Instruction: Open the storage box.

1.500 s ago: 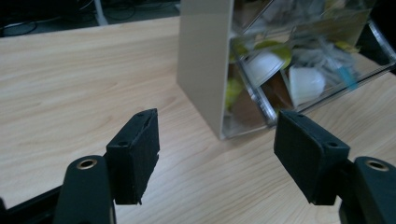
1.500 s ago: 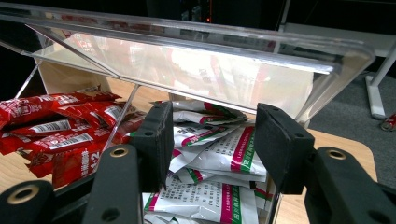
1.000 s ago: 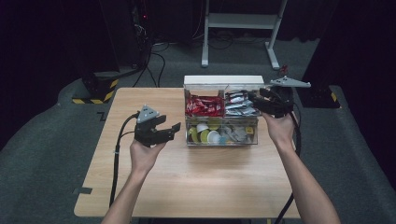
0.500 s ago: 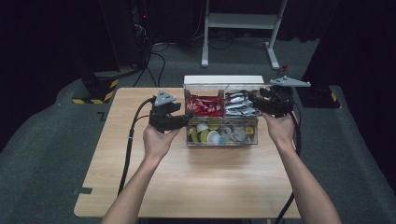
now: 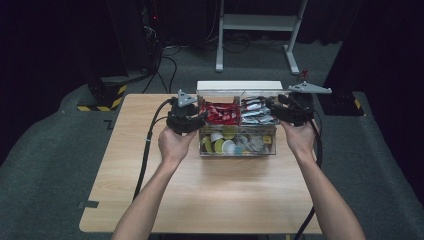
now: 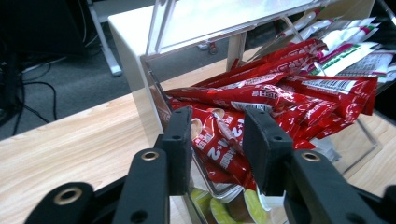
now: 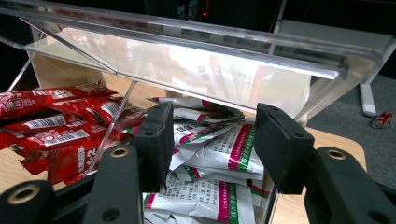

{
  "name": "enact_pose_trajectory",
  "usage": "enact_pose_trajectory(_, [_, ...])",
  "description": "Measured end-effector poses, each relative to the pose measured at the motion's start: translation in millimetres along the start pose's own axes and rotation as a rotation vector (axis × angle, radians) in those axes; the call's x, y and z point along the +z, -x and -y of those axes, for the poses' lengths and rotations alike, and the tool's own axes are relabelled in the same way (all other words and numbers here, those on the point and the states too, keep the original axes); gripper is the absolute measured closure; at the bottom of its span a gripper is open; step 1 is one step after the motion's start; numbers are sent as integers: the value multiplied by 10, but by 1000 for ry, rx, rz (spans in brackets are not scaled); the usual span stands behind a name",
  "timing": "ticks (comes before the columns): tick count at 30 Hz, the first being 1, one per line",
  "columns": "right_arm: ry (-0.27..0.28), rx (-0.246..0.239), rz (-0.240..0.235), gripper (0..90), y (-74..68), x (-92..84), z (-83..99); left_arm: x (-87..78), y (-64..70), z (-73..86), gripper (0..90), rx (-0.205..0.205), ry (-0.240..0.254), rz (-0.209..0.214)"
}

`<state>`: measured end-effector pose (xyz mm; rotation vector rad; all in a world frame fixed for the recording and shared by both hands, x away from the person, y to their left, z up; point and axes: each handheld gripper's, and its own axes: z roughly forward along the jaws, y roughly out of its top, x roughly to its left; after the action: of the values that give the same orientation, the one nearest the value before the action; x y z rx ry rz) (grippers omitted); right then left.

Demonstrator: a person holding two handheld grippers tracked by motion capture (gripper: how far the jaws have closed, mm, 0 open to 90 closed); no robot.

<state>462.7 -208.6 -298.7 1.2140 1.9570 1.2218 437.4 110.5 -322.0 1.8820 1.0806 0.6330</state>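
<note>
A clear acrylic organiser box [image 5: 237,150] stands at the table's middle back. Its upper left bin holds red stick sachets [image 5: 220,112], the upper right bin white sachets [image 5: 257,112], and the lower front bin holds small round capsules [image 5: 225,146]. My left gripper [image 5: 196,119] is at the box's left end, open, and its jaws [image 6: 217,135] frame the red sachets [image 6: 280,88] without closing on them. My right gripper [image 5: 276,107] is at the right end, open [image 7: 212,140], facing the white sachets [image 7: 219,154] under the raised clear lid [image 7: 187,51].
The box's white back panel [image 5: 237,86] stands behind the bins. Bare wooden table [image 5: 210,190] spreads in front of the box and to its left. A white stand [image 5: 257,22] and cables [image 5: 165,55] are on the floor beyond the table.
My left gripper has travelled right and forward from the open table to the box's left end. My right gripper has stayed at the right end.
</note>
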Motion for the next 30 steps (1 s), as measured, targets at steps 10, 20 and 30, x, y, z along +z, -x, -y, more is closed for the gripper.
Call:
enact_pose_trajectory(10, [3, 1, 2, 480, -5, 8, 6, 44, 35, -20, 779, 46, -32, 4])
enact_pose_trajectory(20, [7, 4, 1, 478, -4, 7, 13, 10, 14, -47, 882, 32, -37, 7])
enact_pose_trajectory(30, [7, 2, 2, 478, -5, 7, 16, -132, -5, -61, 893, 16, 10, 43])
